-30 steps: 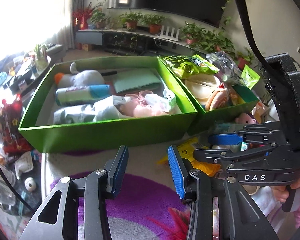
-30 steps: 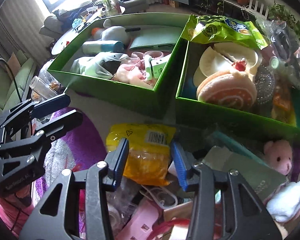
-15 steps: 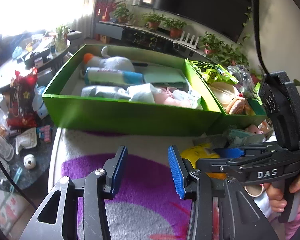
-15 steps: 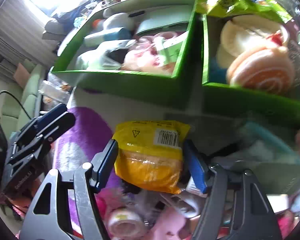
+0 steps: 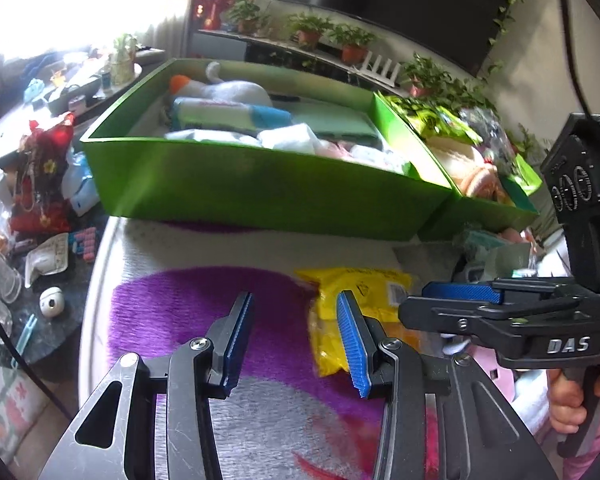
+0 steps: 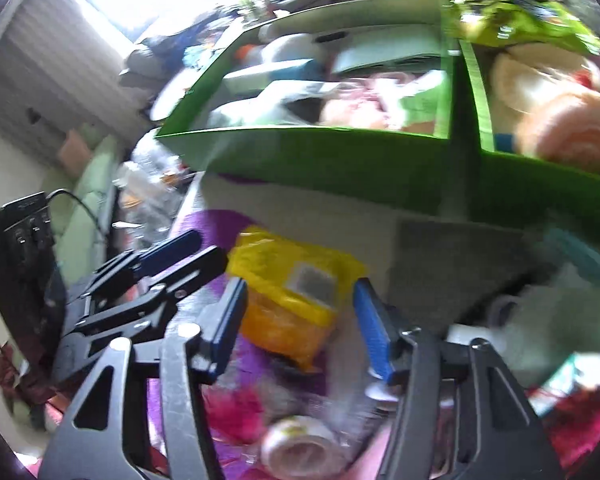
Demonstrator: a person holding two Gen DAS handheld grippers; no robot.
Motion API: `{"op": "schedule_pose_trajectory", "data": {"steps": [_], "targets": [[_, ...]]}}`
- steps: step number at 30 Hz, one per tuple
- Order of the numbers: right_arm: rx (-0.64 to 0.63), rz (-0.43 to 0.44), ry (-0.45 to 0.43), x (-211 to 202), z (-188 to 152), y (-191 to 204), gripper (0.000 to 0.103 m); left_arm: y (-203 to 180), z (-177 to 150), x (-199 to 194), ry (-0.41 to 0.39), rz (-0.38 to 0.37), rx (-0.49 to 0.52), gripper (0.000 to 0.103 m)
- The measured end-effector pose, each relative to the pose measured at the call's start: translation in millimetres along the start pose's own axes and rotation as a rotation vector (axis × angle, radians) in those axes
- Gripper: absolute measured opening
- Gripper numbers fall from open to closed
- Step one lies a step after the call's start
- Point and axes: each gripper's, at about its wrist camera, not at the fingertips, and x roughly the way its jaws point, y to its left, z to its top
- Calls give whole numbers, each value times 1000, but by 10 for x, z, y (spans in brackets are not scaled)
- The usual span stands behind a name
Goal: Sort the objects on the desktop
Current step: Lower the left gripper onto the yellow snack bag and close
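My left-hand camera looked forward along my left gripper (image 5: 294,336), low over the purple rug (image 5: 180,312), facing the long near wall of the big green box (image 5: 260,196) with the plant shelf (image 5: 308,50) and dark screen (image 5: 400,4) far behind. My right gripper (image 5: 460,294) crossed its right edge. My right-hand camera sat close above the yellow packet (image 6: 296,292), looking along my right gripper (image 6: 300,316) toward the same green box (image 6: 320,160) from further right; this view was blurred and tilted. My left gripper (image 6: 180,256) showed at its left. Both views shared the yellow packet (image 5: 356,304), the rug, the big box and the smaller green box (image 5: 496,212) on the right.
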Motion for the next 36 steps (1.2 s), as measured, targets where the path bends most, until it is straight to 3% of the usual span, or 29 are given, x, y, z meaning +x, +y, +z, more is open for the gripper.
{"op": "schedule_pose_trajectory", "data": {"steps": [4, 12, 25, 29, 36], "targets": [[53, 26, 33, 85, -116, -107, 43, -109, -40, 20, 12, -22, 50, 42], [40, 31, -14, 112, -101, -80, 39, -127, -65, 48, 18, -6, 74, 42], [47, 72, -27, 82, -188, -129, 39, -171, -94, 90, 9, -11, 102, 42], [52, 126, -48, 87, -246, -171, 36, -222, -117, 97, 16, -38, 113, 32], [2, 120, -79, 50, -302, -117, 32, -287, -135, 73, 10, -4, 152, 32]]}}
